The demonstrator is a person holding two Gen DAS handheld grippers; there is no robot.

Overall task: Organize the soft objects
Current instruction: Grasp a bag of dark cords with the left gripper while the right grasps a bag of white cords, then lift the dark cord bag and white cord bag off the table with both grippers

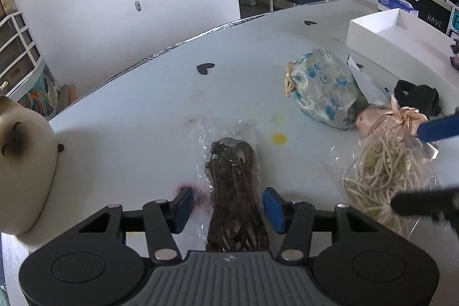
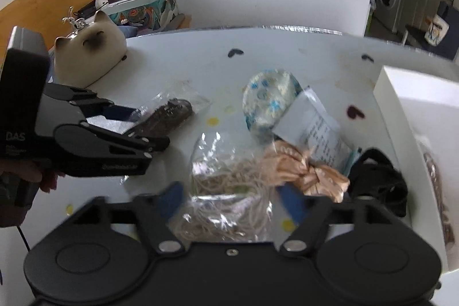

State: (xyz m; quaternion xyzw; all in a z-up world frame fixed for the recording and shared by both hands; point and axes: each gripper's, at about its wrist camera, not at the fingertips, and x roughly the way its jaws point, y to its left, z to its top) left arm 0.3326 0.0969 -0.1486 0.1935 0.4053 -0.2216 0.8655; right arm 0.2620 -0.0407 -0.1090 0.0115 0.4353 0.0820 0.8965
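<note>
The left gripper (image 1: pixel 228 207) fills the bottom of the left wrist view, its blue pads standing apart on either side of a clear bag of dark brown cord (image 1: pixel 233 191) that runs up the middle of the frame on the white table (image 1: pixel 129 111); a gap shows between each pad and the bag, so nothing is clamped. At the left edge sits a cream cat figurine (image 1: pixel 25 171). Toward the right lie a bag of beige cord (image 1: pixel 387 177), a peach satin bow (image 1: pixel 393 119) and a blue-flowered pouch (image 1: pixel 324 88), with a black fabric piece (image 1: pixel 418 96) and an open white box (image 1: pixel 381 27) at upper right.

In the right wrist view, the right gripper (image 2: pixel 232 200) spans the bottom, its blurred blue pads spread wide around the bag of beige cord (image 2: pixel 229 191); no pad visibly presses on it. The peach bow (image 2: pixel 309 171) lies just beside the right pad, overlapping the bag's upper right corner. A paper sheet (image 2: pixel 312 122) leans against the pouch (image 2: pixel 266 102) above it.
</note>
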